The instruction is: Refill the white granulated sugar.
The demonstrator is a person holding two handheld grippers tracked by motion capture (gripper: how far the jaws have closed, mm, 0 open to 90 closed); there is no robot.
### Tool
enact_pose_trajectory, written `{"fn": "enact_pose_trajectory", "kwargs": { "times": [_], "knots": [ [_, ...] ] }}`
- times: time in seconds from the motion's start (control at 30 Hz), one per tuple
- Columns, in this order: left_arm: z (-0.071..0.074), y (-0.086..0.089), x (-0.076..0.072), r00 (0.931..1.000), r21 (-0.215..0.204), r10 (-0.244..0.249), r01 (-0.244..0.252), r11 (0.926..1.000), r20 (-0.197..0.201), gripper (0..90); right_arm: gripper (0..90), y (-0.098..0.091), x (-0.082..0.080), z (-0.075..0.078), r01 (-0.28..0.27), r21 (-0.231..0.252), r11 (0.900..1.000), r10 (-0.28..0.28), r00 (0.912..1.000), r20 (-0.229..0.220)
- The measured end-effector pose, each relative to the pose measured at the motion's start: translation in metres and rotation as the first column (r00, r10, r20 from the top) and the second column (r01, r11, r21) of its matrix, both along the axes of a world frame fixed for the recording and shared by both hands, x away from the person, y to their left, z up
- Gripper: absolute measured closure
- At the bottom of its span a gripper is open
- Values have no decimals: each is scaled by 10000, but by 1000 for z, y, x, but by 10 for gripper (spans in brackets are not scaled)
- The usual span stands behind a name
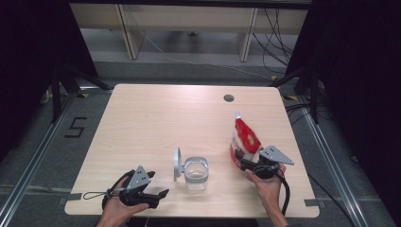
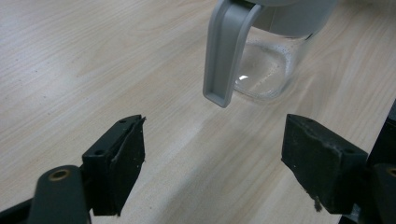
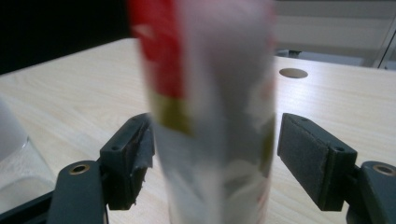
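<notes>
Item one, nearest the table's front edge: left gripper (image 1: 158,195), held in a hand, jaws spread wide with nothing between them, pointing at the jar's handle.

Item two, right gripper (image 1: 240,161), also at the front, right side. Jaws stand wide around the lower part of the pouch (image 1: 245,137); the left pad sits against or very close to the film, the right pad shows a clear gap, so no squeeze.

Item three, centre front: clear glass jar (image 1: 196,173) with grey handle (image 2: 225,51) and grey lid (image 1: 177,164) swung open at its left. Rigid, smooth, likely breakable; the handle looks the safest hold.

Item four, the pouch: red and white, standing upright just beyond the right gripper. Judged light, soft, crinkly and slippery; it probably buckles under a hard pinch. Best taken across the fuller lower body.

Item five, farthest: wooden table (image 1: 156,113) with a round cable hole (image 1: 229,98).
</notes>
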State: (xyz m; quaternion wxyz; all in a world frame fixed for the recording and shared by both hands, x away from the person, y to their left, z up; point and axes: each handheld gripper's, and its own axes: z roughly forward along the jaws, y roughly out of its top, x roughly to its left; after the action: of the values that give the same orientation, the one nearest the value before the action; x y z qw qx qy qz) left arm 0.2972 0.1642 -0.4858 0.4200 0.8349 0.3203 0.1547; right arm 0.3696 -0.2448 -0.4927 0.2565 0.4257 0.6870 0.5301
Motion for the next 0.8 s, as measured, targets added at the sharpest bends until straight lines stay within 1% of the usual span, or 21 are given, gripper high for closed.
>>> {"fn": "enact_pose_trajectory", "kwargs": {
  "times": [0.03, 0.07, 0.1, 0.13, 0.17, 0.2, 0.23, 0.27, 0.3, 0.33, 0.37, 0.4, 0.5, 0.57, 0.6, 0.63, 0.67, 0.7, 0.73, 0.77, 0.8],
  "knots": [
    [0, 0, 0, 10000, 0, 0, 0, 10000, 0, 211, 288, 0, 0, 0, 0, 0, 10000, 0, 10000, 0],
    [1, 1, 1, 9999, 60, -76, 76, 10000, 74, 211, 301, 1, 3, -2, 66, -83, 9999, -62, 9992, 393],
    [1, 1, 1, 9999, 60, -76, 76, 10000, 74, 211, 301, 1, 3, -2, 66, -83, 9999, -62, 9992, 393],
    [0, 1, 1, 10000, 39, -56, 56, 10000, 66, 211, 327, 0, 4, -2, -119, -385, 9992, 140, 9984, 551],
    [0, 1, 1, 10000, 39, -56, 56, 10000, 66, 211, 327, 0, 4, -2, -119, -385, 9992, 140, 9984, 551],
    [0, 0, 0, 10000, -50, 45, -45, 10000, -26, 211, 359, 7, 2, -4, -82, -90, 9999, 87, 9984, 551],
    [0, 0, 0, 10000, -42, 35, -35, 10000, -21, 211, 359, 7, 2, -4, -82, -90, 9999, 87, 9984, 551],
    [0, 0, 0, 10000, -85, -10, 11, 10000, 50, 211, 361, 7, 3, -5, -87, -260, 9996, 103, 9980, 631],
    [1, 1, 1, 9998, 98, -115, 113, 9999, 158, 211, 373, 8, 4, -5, 115, -145, 9998, -105, 9976, 679],
    [0, 1, 1, 9998, 64, -134, 133, 9999, 163, 211, 374, 8, 4, -6, 153, -7, 9999, -152, 9974, 699],
    [0, 1, 1, 9998, 64, -134, 133, 9999, 163, 211, 374, 8, 4, -6, 153, -7, 9999, -152, 9974, 699],
    [0, 0, 0, 10000, -53, 52, -52, 10000, -27, 211, 381, 9, 4, -8, 261, 76, 9996, -266, 9964, 804],
    [0, 0, 0, 10000, -52, 51, -51, 10000, -33, 211, 383, 11, 5, -9, 359, 116, 9993, -368, 9958, 838],
    [0, 1, 0, 10000, 21, -28, 28, 10000, 52, 211, 377, 12, 5, -11, 328, 102, 9994, -335, 9962, 803],
    [0, 1, 1, 9997, 58, -141, 140, 9999, 201, 211, 376, 12, 6, -13, 395, -94, 9992, -386, 9956, 858],
    [0, 1, 1, 9998, 69, -91, 90, 9999, 202, 211, 375, 14, 6, -14, 294, 16, 9996, -295, 9962, 820],
    [1, 1, 1, 9998, 125, -102, 100, 9999, 167, 211, 382, 15, 7, -15, 460, -152, 9988, -447, 9957, 813],
    [1, 1, 1, 9998, 125, -102, 100, 9999, 167, 211, 382, 15, 7, -15, 460, -152, 9988, -447, 9957, 813],
    [1, 2, 1, 9998, 278, -129, 124, 9995, 177, 211, 383, 16, 7, -15, 449, -156, 9989, -435, 9957, 823],
    [1, 2, 1, 9997, 287, -128, 122, 9995, 184, 211, 382, 18, 7, -17, 525, 38, 9986, -526, 9962, 687],
    [1, 2, 1, 9998, 282, -128, 123, 9995, 179, 211, 382, 18, 7, -17, 525, 38, 9986, -526, 9962, 687]
  ]
}}
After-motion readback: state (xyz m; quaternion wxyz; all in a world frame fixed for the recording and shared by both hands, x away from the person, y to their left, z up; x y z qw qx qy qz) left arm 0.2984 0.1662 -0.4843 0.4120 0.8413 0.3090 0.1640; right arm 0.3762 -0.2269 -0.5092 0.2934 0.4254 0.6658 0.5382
